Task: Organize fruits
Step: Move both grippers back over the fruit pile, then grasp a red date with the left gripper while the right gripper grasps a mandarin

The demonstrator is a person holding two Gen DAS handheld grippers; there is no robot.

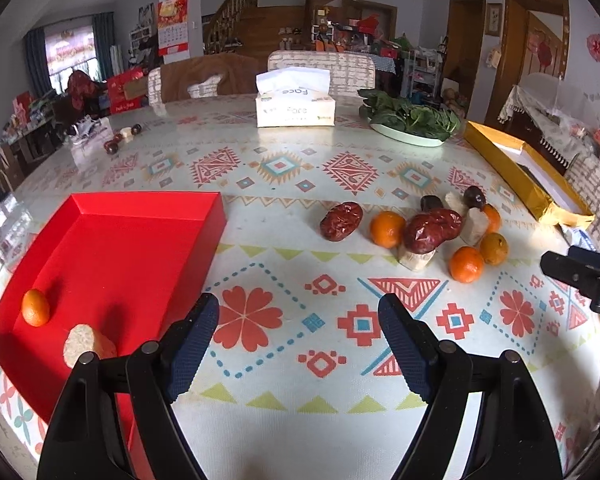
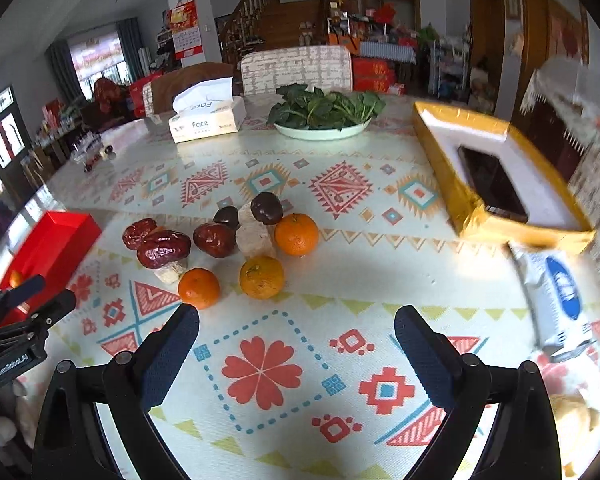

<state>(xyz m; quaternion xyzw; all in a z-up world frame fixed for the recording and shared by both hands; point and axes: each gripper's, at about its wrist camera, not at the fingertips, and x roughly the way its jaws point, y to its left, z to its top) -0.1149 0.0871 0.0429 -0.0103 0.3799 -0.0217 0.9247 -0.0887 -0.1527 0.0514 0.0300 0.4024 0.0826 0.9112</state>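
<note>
- Left gripper (image 1: 299,316) up front, black with blue ribbed pads, jaws spread wide over the patterned tablecloth (image 1: 284,392), nothing in them.
- Right gripper (image 2: 296,322) same deal, gaping and empty, just short of the loose oranges (image 2: 199,288).
- Red rectangular tray (image 1: 148,240) on the left already has one orange (image 1: 35,307) and a pale chunk (image 1: 85,345).
- Wrinkly red dates (image 1: 341,220) are piled among the oranges.

The right hand-held gripper (image 2: 296,330) hangs open over the table (image 2: 380,280), an orange (image 2: 199,288) just beyond its left finger.

Tissue box (image 1: 295,109) and plate of spinach (image 1: 410,120) stand at the table's far edge; gold-sided box (image 2: 496,184) holding a dark phone (image 2: 492,184) lies along the right edge.
</note>
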